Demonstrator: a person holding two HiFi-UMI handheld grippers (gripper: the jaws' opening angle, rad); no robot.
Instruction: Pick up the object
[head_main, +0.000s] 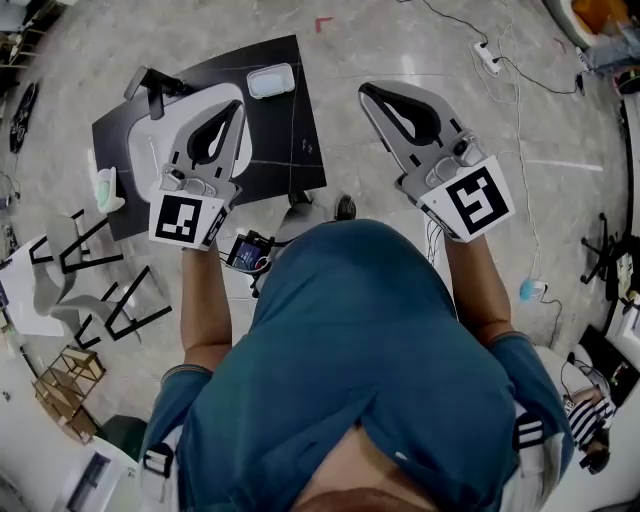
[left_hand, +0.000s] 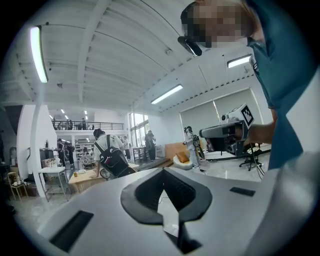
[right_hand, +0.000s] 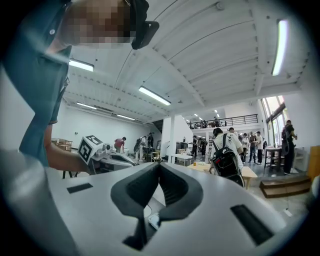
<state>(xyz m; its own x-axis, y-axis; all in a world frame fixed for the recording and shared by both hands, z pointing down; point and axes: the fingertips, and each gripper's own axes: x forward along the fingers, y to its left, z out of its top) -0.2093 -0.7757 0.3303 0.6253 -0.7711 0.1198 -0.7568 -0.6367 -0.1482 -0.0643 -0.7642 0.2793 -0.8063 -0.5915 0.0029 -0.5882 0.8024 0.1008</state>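
A black table stands on the floor ahead at the left. On it lie a small white rectangular tray, a black tool, a white oval board and a green-and-white item. My left gripper hangs over the oval board, its jaws closed together with nothing in them. My right gripper is over bare floor to the right of the table, also shut and empty. Both gripper views look level across a hall. The left gripper sees the right one; the right gripper sees the left one.
White-and-black chairs and a wooden frame stand at the left. A small device lies near the person's feet. A power strip with cables runs across the floor at the right. People with backpacks stand at tables far off.
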